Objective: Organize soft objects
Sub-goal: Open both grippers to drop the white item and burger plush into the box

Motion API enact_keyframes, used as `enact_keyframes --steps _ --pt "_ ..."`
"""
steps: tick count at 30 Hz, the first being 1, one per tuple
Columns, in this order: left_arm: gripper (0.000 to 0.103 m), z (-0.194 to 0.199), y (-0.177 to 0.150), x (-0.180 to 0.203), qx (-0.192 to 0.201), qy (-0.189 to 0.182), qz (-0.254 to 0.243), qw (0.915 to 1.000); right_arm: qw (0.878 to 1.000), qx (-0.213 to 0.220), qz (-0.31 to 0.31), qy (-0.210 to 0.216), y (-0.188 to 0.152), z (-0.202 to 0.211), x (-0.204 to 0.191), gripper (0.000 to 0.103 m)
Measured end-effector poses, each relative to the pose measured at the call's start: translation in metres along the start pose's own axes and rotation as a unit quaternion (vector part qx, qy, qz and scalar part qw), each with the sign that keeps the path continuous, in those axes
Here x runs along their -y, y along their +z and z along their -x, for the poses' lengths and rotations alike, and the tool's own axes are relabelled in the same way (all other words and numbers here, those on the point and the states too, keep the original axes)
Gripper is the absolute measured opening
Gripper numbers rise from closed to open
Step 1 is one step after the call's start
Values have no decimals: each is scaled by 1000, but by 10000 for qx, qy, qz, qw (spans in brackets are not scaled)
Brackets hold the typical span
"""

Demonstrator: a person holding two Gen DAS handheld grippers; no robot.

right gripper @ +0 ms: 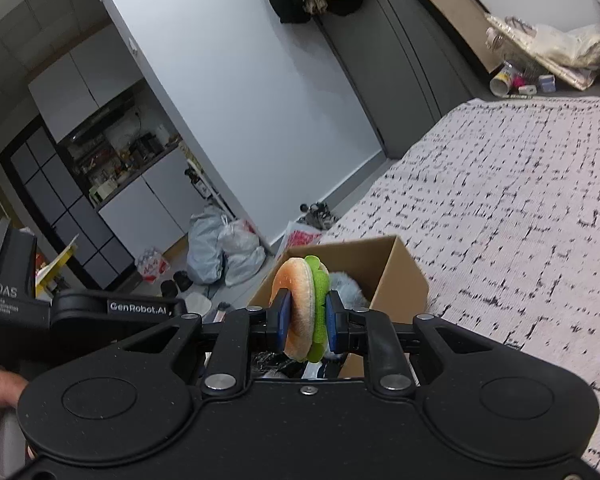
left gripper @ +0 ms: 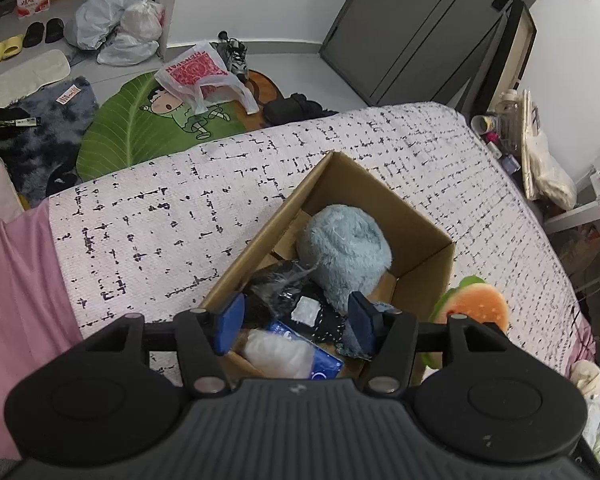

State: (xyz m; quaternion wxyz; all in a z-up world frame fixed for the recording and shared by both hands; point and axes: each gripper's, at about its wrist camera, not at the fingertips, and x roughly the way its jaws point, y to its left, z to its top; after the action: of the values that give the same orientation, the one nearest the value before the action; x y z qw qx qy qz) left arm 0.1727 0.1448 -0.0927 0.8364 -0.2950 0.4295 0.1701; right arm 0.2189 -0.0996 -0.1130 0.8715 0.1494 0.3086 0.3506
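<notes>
An open cardboard box (left gripper: 424, 276) stands on the bed and holds a light blue plush (left gripper: 346, 252), a black cloth item in clear plastic (left gripper: 288, 296) and a blue packet (left gripper: 320, 356). My left gripper (left gripper: 296, 322) hangs over the box's near end, jaws open, with the black item lying loose between the pads. My right gripper (right gripper: 307, 316) is shut on a plush burger (right gripper: 302, 304), a tan bun with green lettuce, held just above the near rim of the box (right gripper: 400, 276). From the left wrist the burger (left gripper: 476, 304) shows at the box's right side.
The bed carries a white cover with black flecks (left gripper: 180, 216) and a pink sheet (left gripper: 16, 280) at the left. Beyond it the floor holds a green leaf rug (left gripper: 140, 128), plastic bags (left gripper: 116, 20) and shoes. A cluttered bedside stand (left gripper: 512, 128) sits at the right.
</notes>
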Motion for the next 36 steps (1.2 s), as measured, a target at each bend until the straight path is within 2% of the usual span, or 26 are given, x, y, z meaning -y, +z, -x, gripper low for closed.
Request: enact_keyframes --steps 3,4,5,10,14,19,26,31,36 --pt "57 -1 2 -1 11 43 5 10000 9998 -139 -136 -5 1 -4 2 37" --pt "58 0 3 -2 20 52 6 10000 9996 -138 -227 -18 0 -4 4 53" --pt "58 0 4 -2 30 64 -1 10000 9995 -84 -290 6 0 -2 5 59" --pt "61 4 6 2 76 126 -84 9999 9992 20 -403 -12 7 7 7 60" --pt "69 11 4 9 175 162 -186 9995 9984 -11 -561 -30 9 13 12 60" --pt "77 21 0 21 406 120 -453 9981 9982 -9 -591 -82 12 26 16 68" --pt "79 34 -11 37 349 101 -698 9969 9956 180 -639 -667 14 63 25 90" --pt "85 45 -21 46 375 72 -847 9957 9904 102 -689 -1197 23 82 30 93" --pt "86 62 -29 56 372 13 -959 9947 9848 60 -943 -1458 16 104 36 99"
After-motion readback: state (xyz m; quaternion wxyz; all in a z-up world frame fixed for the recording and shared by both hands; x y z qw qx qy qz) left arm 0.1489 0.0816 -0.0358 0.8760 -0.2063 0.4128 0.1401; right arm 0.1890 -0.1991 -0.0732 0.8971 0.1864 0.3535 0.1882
